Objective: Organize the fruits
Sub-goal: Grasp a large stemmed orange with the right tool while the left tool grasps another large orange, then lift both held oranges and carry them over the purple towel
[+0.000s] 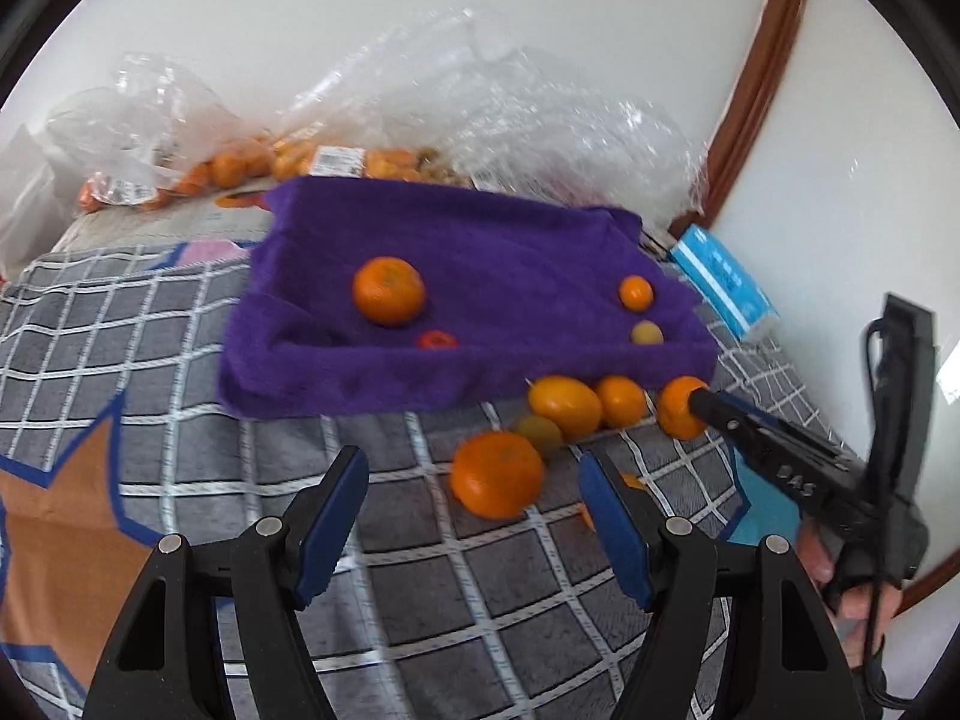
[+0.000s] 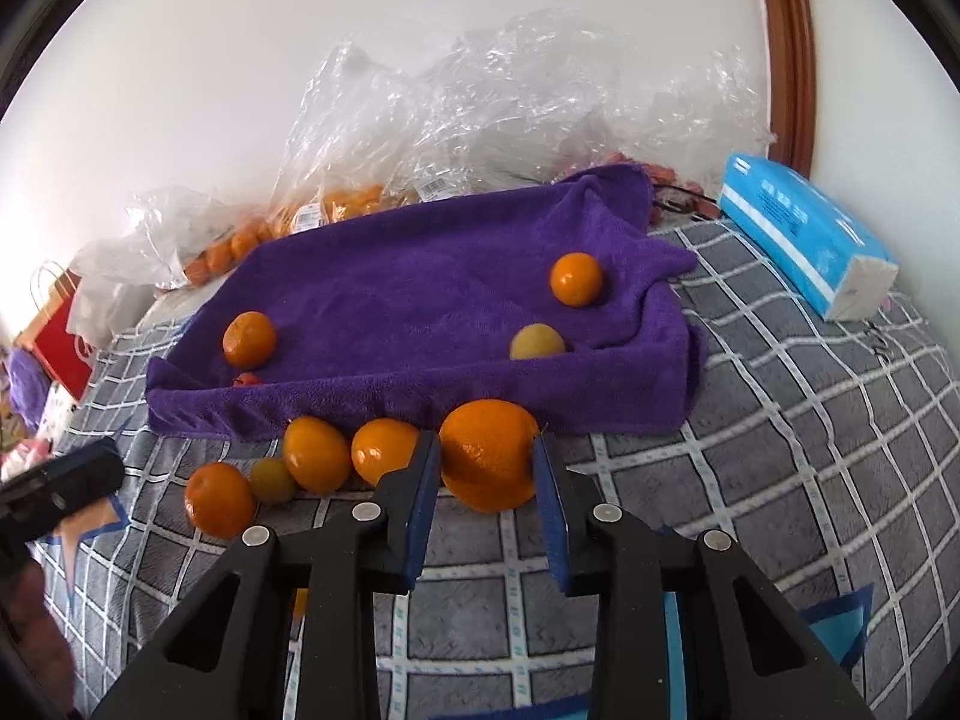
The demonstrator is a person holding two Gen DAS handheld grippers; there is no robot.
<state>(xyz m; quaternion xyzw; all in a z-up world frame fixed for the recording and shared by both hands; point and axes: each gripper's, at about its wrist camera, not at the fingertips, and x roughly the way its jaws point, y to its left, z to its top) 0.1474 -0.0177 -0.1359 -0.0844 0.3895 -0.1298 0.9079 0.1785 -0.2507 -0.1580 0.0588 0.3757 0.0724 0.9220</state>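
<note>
A purple towel-lined tray (image 1: 480,360) (image 2: 420,294) lies on a checked blanket and holds a big orange (image 1: 389,290) (image 2: 249,339), a small orange (image 1: 636,292) (image 2: 576,279), a yellow-green fruit (image 1: 647,334) (image 2: 537,343) and a small red fruit (image 1: 437,340). Several loose oranges lie in front of it. My right gripper (image 2: 487,468) (image 1: 699,405) is shut on a large orange (image 2: 489,453) (image 1: 678,414). My left gripper (image 1: 474,519) is open and empty, just in front of another orange (image 1: 497,474) (image 2: 219,499).
Clear plastic bags with more oranges (image 1: 240,168) (image 2: 336,204) lie behind the tray by the white wall. A blue tissue pack (image 1: 723,282) (image 2: 804,234) lies to the right. A red paper bag (image 2: 57,336) stands far left.
</note>
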